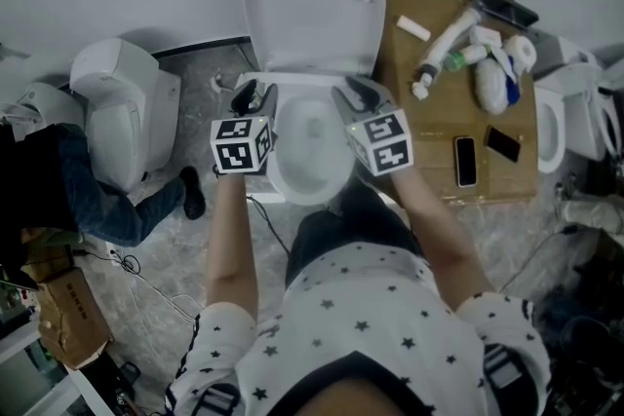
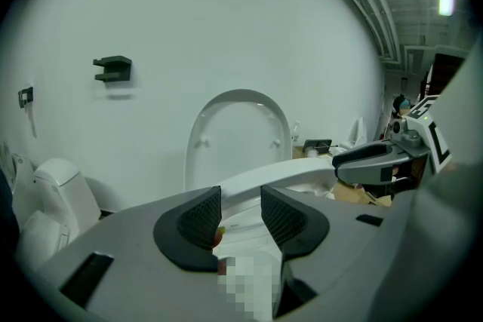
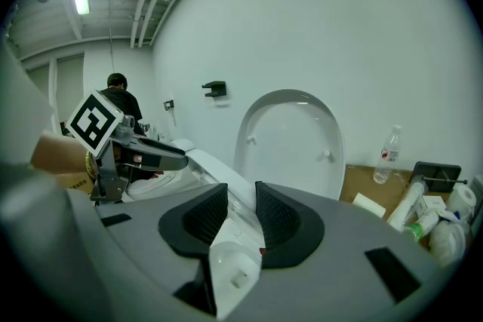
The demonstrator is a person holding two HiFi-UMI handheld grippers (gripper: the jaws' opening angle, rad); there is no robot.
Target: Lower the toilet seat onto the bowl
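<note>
1. The toilet seat (image 1: 304, 83) is neither upright nor down. It hangs tilted in front of the raised lid (image 1: 312, 5), and its free edge is clear of the bowl (image 1: 280, 172).
2. The left gripper (image 2: 240, 209) is clamped on the seat's left side. In the left gripper view the white ring runs between its widely spread pads and curves off towards the other gripper, so it appears to be gripping a thick part of the ring.
3. The right gripper (image 3: 241, 213) is clamped on the seat's right side. In the right gripper view the white plastic fills the gap between its pads, and the ring leads away up and to the left.
4. The head view shows the two grippers level with each other on either side of the bowl opening, with the seat spanning between them.
5. Done so far, as I judge it: the seat is off the lid, both grippers have it, and part of the swing down is covered.
6. Still to do: the rest of the descent until the ring rests flat on the bowl's rim, then letting go with both grippers. The lid stays leaning against the wall.
7. Lowering both sides evenly should keep the hinge from twisting and stop the seat from dropping hard.
</note>
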